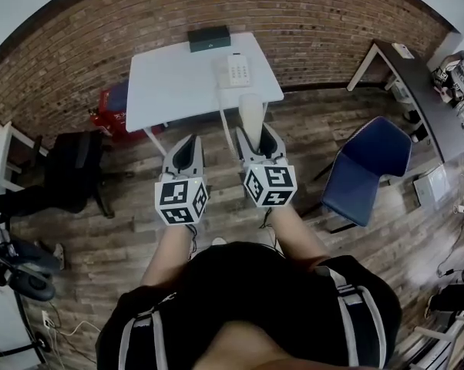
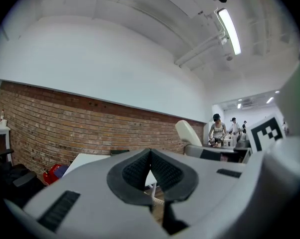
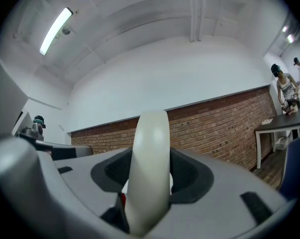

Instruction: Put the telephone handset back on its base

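Observation:
A cream telephone handset [image 1: 252,118] stands upright between the jaws of my right gripper [image 1: 261,146], which is shut on it above the wooden floor, just short of the white table [image 1: 170,83]. The phone base [image 1: 233,71] with its keypad sits at the table's right side, and a cord [image 1: 223,118] runs from it down toward the handset. In the right gripper view the handset [image 3: 150,168] fills the gap between the pads. My left gripper [image 1: 183,154] hangs beside the right one, shut and holding nothing; its pads [image 2: 140,171] meet at the tips.
A dark green box [image 1: 209,38] lies at the table's far edge by the brick wall. A blue chair [image 1: 367,168] stands to the right, a black chair [image 1: 74,172] to the left, and a red bag [image 1: 112,110] under the table's left. A dark desk [image 1: 417,91] runs along the right.

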The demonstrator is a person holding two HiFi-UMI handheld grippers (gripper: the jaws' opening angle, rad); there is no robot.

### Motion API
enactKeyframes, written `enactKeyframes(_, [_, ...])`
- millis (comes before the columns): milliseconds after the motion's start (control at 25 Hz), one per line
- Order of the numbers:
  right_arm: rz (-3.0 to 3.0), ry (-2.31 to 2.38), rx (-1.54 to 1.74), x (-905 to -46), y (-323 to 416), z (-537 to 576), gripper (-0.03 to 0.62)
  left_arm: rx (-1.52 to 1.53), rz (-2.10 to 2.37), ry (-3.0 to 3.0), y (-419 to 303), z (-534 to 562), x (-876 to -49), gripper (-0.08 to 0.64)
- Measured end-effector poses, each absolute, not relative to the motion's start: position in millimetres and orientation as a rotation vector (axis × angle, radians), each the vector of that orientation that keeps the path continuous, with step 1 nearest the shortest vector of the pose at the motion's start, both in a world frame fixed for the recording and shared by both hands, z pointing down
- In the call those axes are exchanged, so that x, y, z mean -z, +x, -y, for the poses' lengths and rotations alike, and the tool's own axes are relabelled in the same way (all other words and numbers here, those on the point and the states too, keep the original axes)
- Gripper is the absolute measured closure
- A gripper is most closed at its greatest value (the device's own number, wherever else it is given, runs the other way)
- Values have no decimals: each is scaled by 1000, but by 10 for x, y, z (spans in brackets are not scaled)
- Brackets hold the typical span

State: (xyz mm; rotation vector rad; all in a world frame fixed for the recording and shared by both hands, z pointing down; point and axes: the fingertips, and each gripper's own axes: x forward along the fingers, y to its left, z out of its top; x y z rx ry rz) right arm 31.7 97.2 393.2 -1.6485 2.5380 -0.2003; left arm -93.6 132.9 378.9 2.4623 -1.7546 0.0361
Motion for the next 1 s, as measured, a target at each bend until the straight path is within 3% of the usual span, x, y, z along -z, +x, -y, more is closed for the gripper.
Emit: enactKeyframes(1000, [-2491,-1744,237,-3980,-206,-549,385,-12,1610,2529,-1481,-867,-4028,558])
